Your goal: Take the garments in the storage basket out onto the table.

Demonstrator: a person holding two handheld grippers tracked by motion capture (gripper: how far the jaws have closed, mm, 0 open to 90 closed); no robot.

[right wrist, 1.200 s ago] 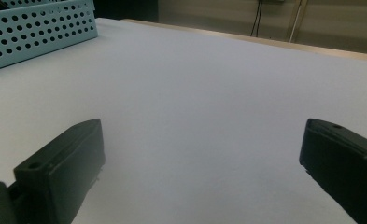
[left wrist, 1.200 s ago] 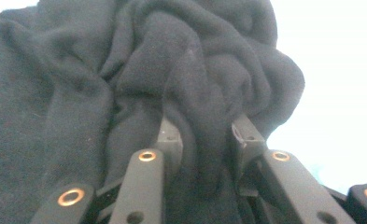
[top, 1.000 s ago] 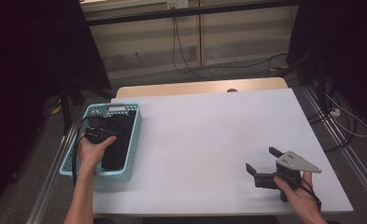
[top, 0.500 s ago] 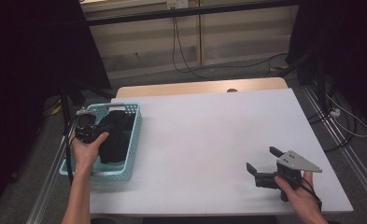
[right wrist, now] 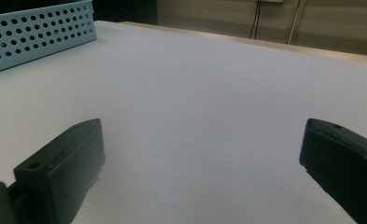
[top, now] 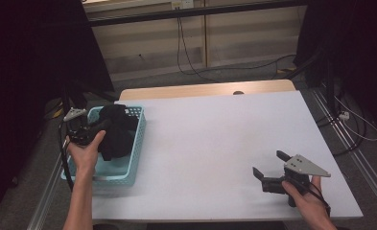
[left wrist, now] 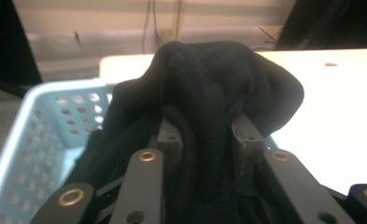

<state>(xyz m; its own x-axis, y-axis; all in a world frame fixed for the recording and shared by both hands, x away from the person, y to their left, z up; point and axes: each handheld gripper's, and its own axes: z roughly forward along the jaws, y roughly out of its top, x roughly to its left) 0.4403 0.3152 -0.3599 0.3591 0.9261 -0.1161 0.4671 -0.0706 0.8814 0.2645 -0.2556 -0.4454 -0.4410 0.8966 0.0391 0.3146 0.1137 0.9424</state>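
Black cloth (top: 113, 132) lifted higher from basket (top: 137, 139) by left claw (top: 97, 127).

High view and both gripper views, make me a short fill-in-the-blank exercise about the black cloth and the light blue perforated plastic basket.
1. The left gripper is shut on a bunched piece of ____ cloth.
2. That cloth hangs over the light blue perforated plastic ____, at the left of the white table.
3. The right gripper rests above the table with its fingers ____ and nothing between them.

Missing words: black; basket; open
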